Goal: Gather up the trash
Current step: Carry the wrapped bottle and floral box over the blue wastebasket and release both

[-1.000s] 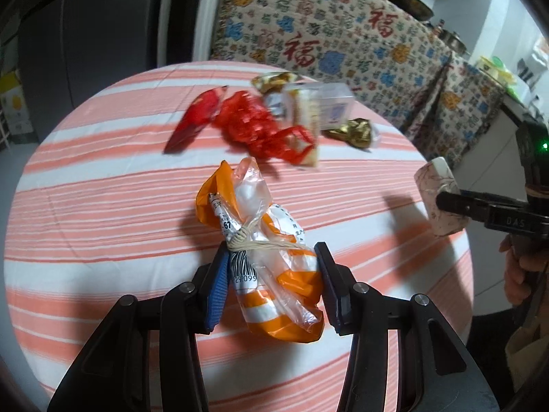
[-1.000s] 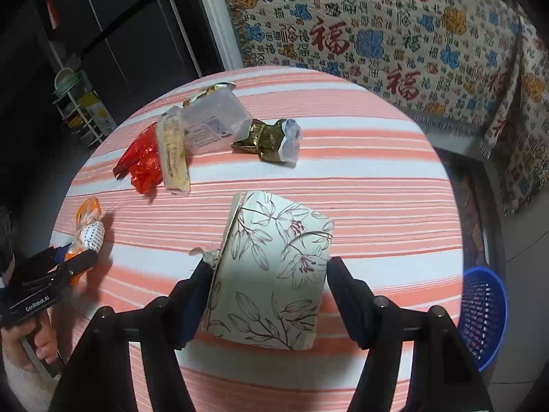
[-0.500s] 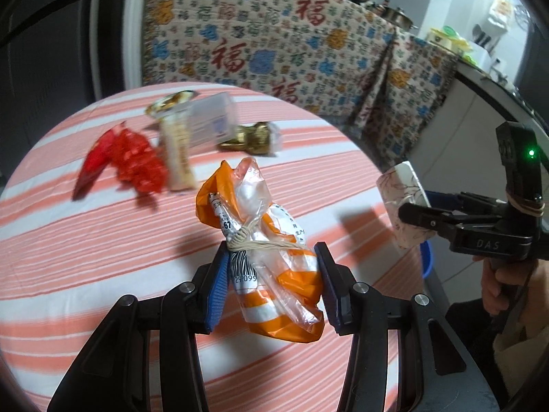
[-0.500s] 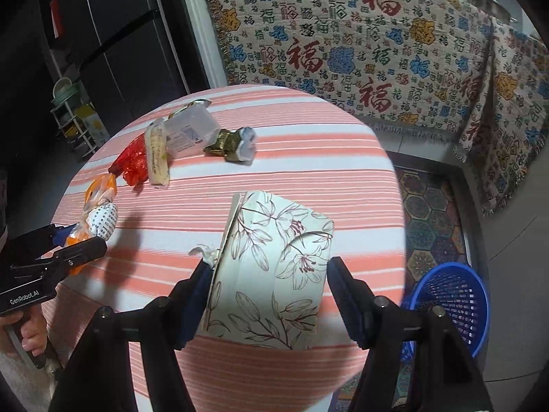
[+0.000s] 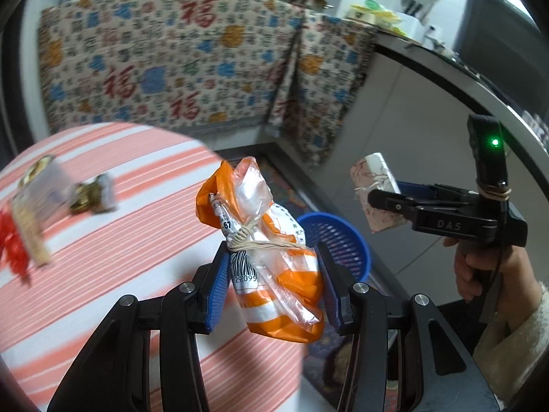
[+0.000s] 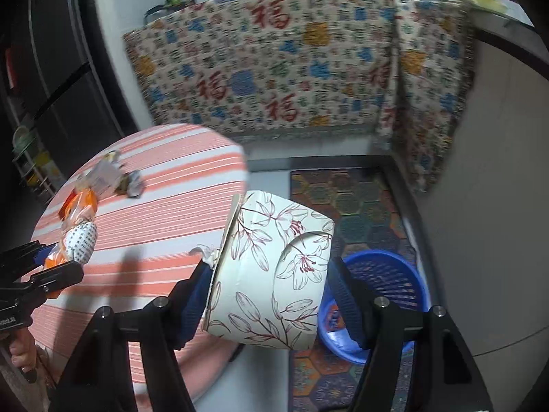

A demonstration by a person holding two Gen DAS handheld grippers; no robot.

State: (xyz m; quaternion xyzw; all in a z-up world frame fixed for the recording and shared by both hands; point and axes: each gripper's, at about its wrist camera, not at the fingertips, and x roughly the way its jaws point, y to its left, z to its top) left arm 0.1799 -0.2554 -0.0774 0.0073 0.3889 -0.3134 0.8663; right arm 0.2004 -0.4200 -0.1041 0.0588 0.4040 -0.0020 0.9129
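Through the left wrist camera I see my left gripper (image 5: 272, 286) clenched on an orange-and-white plastic bag (image 5: 271, 257) tied with a rubber band, its blue pads (image 5: 217, 295) pressing both sides; the bag's lower end hangs below the fingers and partly covers the blue basket (image 5: 346, 240) on the floor beyond the table's edge, so only part of the basket's rim and mesh wall shows. The striped table (image 5: 137, 240) fills the left of this view, and the trash left on it is blurred: a gold wrapper (image 5: 91, 195), a clear container (image 5: 44, 189) and a red wrapper (image 5: 12, 247) cut off at the frame's left edge. To the right, my right gripper (image 5: 377, 199) holds the floral paper box (image 5: 375, 192), seen side-on in the air off the table; the far finger is hidden behind the box. Through the right wrist camera, the same floral paper box (image 6: 271, 274) sits gripped between the right gripper (image 6: 267, 292) fingers, held over the table's right edge and the patterned floor mat (image 6: 346, 199), covering the left part of the blue basket (image 6: 387, 274). At the lower left the left gripper (image 6: 44, 267) shows only partly, cut by the frame, with the orange-and-white plastic bag (image 6: 77, 233) above the table's near edge. The far trash on the striped table (image 6: 164, 213) is too smeared to make out.
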